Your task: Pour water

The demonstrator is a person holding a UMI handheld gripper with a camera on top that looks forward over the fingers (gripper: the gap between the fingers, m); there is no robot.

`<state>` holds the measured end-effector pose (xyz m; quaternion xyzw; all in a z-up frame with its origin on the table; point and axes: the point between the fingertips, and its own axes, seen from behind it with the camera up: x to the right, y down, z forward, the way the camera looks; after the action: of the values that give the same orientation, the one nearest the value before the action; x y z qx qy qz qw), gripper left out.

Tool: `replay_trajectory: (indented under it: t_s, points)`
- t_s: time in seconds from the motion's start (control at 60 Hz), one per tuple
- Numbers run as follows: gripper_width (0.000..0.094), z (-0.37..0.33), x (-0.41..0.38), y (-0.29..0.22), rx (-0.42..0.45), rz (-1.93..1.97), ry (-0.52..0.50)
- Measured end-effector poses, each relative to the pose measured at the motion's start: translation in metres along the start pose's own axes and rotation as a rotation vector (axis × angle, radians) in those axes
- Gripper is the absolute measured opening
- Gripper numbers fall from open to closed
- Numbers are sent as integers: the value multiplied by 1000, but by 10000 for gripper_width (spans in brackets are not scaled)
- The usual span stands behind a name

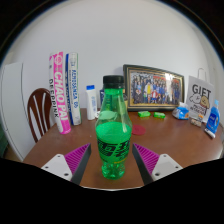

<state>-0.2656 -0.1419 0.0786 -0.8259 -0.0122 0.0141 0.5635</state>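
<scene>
The green bottle (113,130) stood on the tabletop (170,138) between the spread fingers (112,161), its cap on, with gaps at both sides, so a crooked squeeze could tip the tall bottle over.

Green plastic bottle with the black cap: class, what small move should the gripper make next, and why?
Probably close the gripper on the green plastic bottle with the black cap. It stands upright on the brown wooden table between the open fingers, gaps at both sides, so nothing grips it yet.
</scene>
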Motion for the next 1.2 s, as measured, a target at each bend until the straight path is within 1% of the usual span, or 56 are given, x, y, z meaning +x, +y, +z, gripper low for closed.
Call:
replay_trajectory:
  t_s: [0.05, 0.083, 0.15, 0.233, 0.283, 0.367, 0.4, 0.417, 0.433, 0.467, 0.483, 0.517, 0.533, 0.683, 0.817, 0.967, 1.1, 1.2]
  points:
    - [839, 10, 0, 2, 13, -12, 11]
    - [803, 15, 1, 4, 16, -17, 18]
    - [696, 21, 0, 7, 22, -8, 23]
    - [524, 23, 6, 5, 52, -8, 52]
    - [513, 23, 7, 4, 62, -9, 61]
    - [467, 23, 5, 2, 82, -11, 55]
    - [428, 22, 5, 0, 95, -14, 56]
    - [426, 21, 5, -2, 104, -18, 60]
    - [396, 21, 5, -3, 109, -23, 62]
    - [389, 21, 3, -6, 112, -35, 68]
    - [368, 20, 3, -7, 113, -41, 70]
    - [367, 20, 3, -10, 113, -49, 72]
    - [333, 20, 3, -11, 113, -54, 71]
    - [332, 14, 14, -39, 127, -106, 108]
    - [332, 14, 38, -73, 112, -203, 155]
    - [331, 20, 81, -118, 94, -355, 250]
    - [329, 45, 115, -151, 56, -561, 321]
    - [332, 74, 141, -168, 10, -766, 383]
